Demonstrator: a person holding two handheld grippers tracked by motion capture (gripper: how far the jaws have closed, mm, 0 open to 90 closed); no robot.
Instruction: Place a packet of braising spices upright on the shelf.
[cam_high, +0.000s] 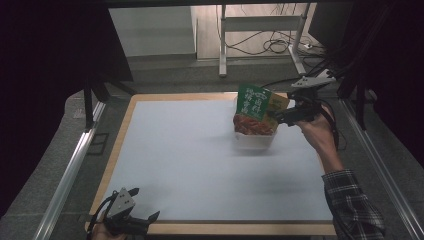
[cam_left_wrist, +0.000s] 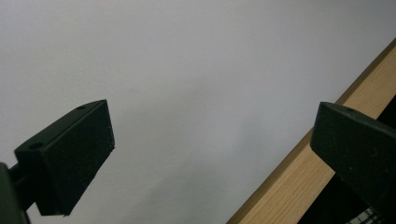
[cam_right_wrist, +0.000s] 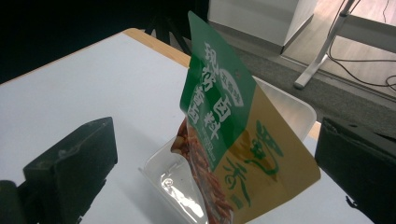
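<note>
While the snack packet (cam_high: 256, 107) stands tilted in the clear plastic tub (cam_high: 255, 139) at the far right of the worktop (cam_high: 190, 150), the placing step looks nearly done.
The right gripper (cam_high: 278, 116) sits just beside the packet, fingers spread and released; next it likely must draw clear without tipping it. The left gripper (cam_high: 145, 207) rests at the near left edge, fingers apart, holding nothing.

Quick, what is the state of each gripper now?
Left gripper: open, holding nothing, over the white table.
Right gripper: open, jaws on either side of the snack packet in the clear container, not clamped.
</note>
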